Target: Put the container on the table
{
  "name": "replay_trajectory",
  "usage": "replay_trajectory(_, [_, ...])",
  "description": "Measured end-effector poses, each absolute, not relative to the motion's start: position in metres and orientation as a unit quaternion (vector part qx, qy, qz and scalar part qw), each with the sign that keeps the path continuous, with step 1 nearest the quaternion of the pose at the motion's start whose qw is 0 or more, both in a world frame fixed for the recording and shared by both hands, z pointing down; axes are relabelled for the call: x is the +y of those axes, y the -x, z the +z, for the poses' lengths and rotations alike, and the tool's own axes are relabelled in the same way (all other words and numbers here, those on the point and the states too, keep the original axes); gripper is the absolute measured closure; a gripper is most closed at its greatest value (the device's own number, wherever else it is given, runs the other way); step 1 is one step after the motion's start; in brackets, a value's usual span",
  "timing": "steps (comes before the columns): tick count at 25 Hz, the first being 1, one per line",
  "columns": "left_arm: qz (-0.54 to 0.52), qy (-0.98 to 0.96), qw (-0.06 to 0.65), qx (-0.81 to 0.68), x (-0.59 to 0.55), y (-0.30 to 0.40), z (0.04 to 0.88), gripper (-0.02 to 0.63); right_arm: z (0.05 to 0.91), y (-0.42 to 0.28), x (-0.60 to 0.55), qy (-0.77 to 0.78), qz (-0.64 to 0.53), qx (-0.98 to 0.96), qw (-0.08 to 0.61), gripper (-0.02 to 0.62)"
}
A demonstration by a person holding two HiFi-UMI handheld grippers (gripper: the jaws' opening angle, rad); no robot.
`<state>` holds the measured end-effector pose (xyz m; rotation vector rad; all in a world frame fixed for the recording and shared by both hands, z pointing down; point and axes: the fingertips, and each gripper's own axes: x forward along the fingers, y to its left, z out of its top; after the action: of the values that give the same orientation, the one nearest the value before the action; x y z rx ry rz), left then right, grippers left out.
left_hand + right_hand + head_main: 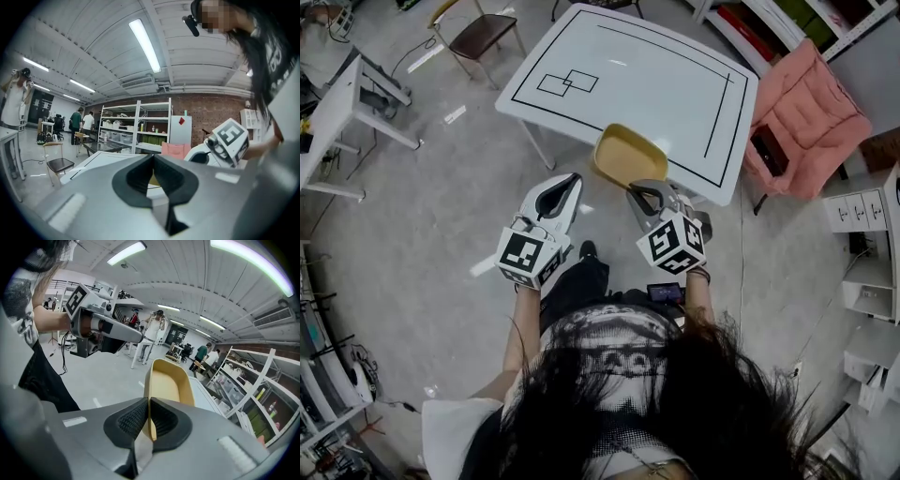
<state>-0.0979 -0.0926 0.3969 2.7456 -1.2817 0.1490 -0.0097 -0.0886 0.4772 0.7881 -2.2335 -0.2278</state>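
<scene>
A shallow yellow container [628, 155] hangs in the air just in front of the near edge of the white table [647, 75], which has black lines marked on it. My right gripper [640, 193] is shut on the container's near rim. In the right gripper view the jaws [149, 401] pinch that rim, and the container [169, 380] stretches away from them, tilted on its side. My left gripper [571, 179] hovers to the left of the container, apart from it. In the left gripper view its jaws [153, 158] meet at the tips with nothing between them.
A brown chair [484, 33] stands left of the table and a pink padded chair [807, 111] to its right. A white desk [337, 103] is at far left, white drawers [861, 210] at far right. Shelving [136, 126] and people [82, 123] are beyond.
</scene>
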Motion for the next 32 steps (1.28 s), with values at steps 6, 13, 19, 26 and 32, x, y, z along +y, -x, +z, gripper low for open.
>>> replay_trajectory(6, [0.048, -0.910, 0.060, -0.408, -0.141, 0.135, 0.405, 0.606, 0.480, 0.044, -0.135, -0.317, -0.084, -0.863, 0.383, 0.572])
replay_trajectory(13, [0.037, -0.913, 0.063, -0.402, -0.164, 0.153, 0.404, 0.606, 0.482, 0.064, -0.155, -0.318, -0.081, -0.858, 0.395, 0.572])
replay_trajectory(19, [0.035, -0.909, 0.066, -0.411, -0.167, 0.162, 0.404, 0.606, 0.482, 0.073, -0.164, -0.309, -0.089, -0.860, 0.398, 0.572])
replay_trajectory(26, [0.038, -0.901, 0.056, -0.428, -0.187, 0.172, 0.398, 0.606, 0.486, 0.087, -0.198, -0.282, -0.107, -0.864, 0.404, 0.572])
replay_trajectory(32, [0.044, -0.891, 0.053, -0.449, -0.234, 0.183, 0.399, 0.606, 0.493, 0.098, -0.258, -0.257, -0.123, -0.867, 0.408, 0.572])
